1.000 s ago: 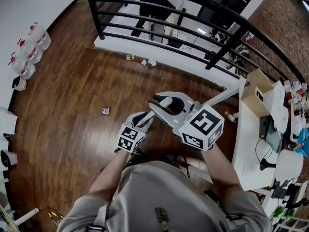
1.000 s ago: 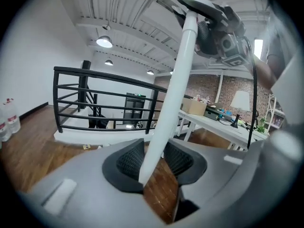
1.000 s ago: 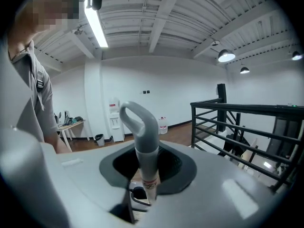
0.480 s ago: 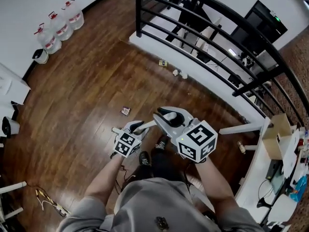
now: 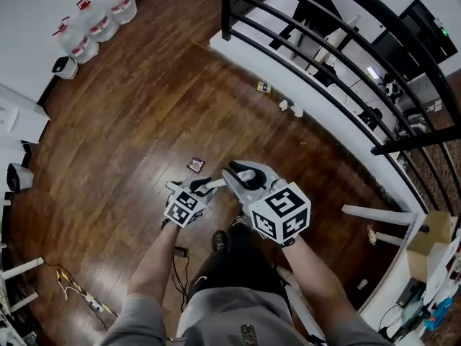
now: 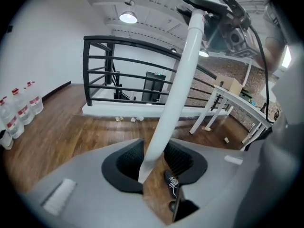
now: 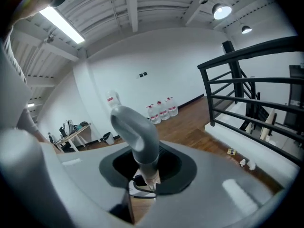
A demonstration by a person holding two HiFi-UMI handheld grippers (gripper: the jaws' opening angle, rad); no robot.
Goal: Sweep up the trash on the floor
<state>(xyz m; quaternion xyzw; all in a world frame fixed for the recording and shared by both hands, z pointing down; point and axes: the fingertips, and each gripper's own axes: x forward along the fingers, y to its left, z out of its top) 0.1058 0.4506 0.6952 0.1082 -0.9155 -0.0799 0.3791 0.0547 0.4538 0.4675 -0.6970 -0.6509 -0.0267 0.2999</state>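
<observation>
The wooden floor (image 5: 122, 135) runs up to one black railing (image 5: 324, 42) on a white ledge. The person holds two grippers close together. The left gripper (image 5: 204, 186) is clamped on one white pole (image 6: 178, 80), which rises slanting between its jaws. The right gripper (image 5: 241, 170) is clenched round one gray curved handle (image 7: 135, 127). I cannot tell whether pole and handle belong to one tool. Three water jugs (image 5: 97, 21) stand along the far wall. I count four bits of trash on the floor: one small wrapper (image 5: 196, 165) near the grippers, and one scrap (image 5: 264, 86) plus two white crumpled bits (image 5: 290, 107) by the ledge.
</observation>
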